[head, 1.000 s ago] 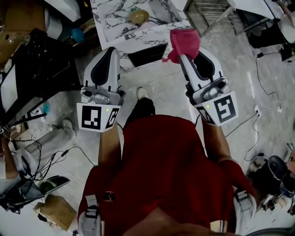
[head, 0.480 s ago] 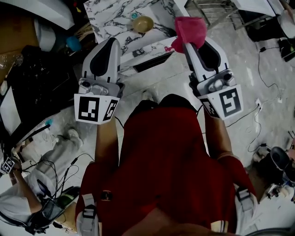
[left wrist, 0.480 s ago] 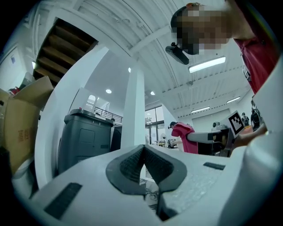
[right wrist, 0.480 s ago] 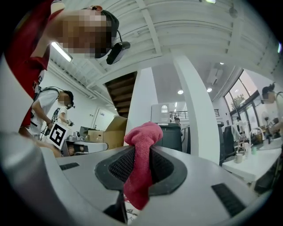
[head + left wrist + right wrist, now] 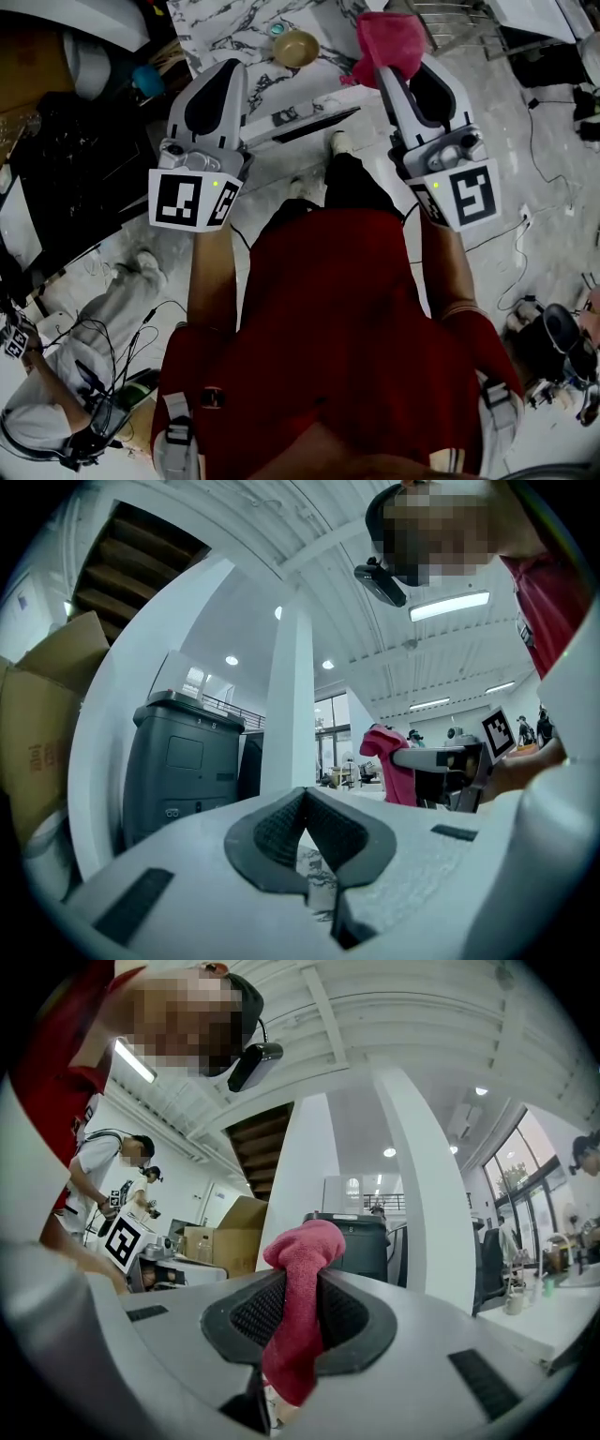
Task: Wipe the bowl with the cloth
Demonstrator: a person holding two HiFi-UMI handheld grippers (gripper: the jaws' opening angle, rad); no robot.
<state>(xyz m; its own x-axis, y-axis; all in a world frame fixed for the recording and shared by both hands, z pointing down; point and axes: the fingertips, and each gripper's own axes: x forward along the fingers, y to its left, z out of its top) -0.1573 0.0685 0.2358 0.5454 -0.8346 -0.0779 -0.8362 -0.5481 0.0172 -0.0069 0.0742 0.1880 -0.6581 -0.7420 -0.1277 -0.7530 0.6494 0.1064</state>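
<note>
- My right gripper (image 5: pixel 298 1279) is clamped on the pink cloth (image 5: pixel 292 1335). The fabric is pinched between the dark pads (image 5: pixel 260 1313), bunched into a knob above the jaw tips and hanging loose below them.
- My left gripper (image 5: pixel 306 803) is closed with nothing in it. Its pads meet at the tips, and only a thin wedge of marble pattern shows through the gap behind them.
- The two grippers sit side by side with a gap between them, both pointing forward. Each carries its marker cube at the rear, the left cube (image 5: pixel 195 200) and the right cube (image 5: pixel 464 195).
- The bowl (image 5: pixel 295 48) — yellowish and upright — stands ahead of the tips, between the two grippers in the head view, and touches neither. The cloth is off to its right-gripper side, clear of it.
- The bowl rests on a marble-patterned table (image 5: pixel 220 28), with a small teal object (image 5: pixel 273 30) just beside it on the left-gripper side.
- Past the left gripper I see a grey bin (image 5: pixel 183 761), a white column (image 5: pixel 291 705) and, further to that side, a cardboard box (image 5: pixel 42 724).
- Behind the grippers are the wearer's red shirt (image 5: pixel 347 328) and a pale floor (image 5: pixel 544 216) with cables — and low on the left-gripper side, another person (image 5: pixel 42 422) in white.
</note>
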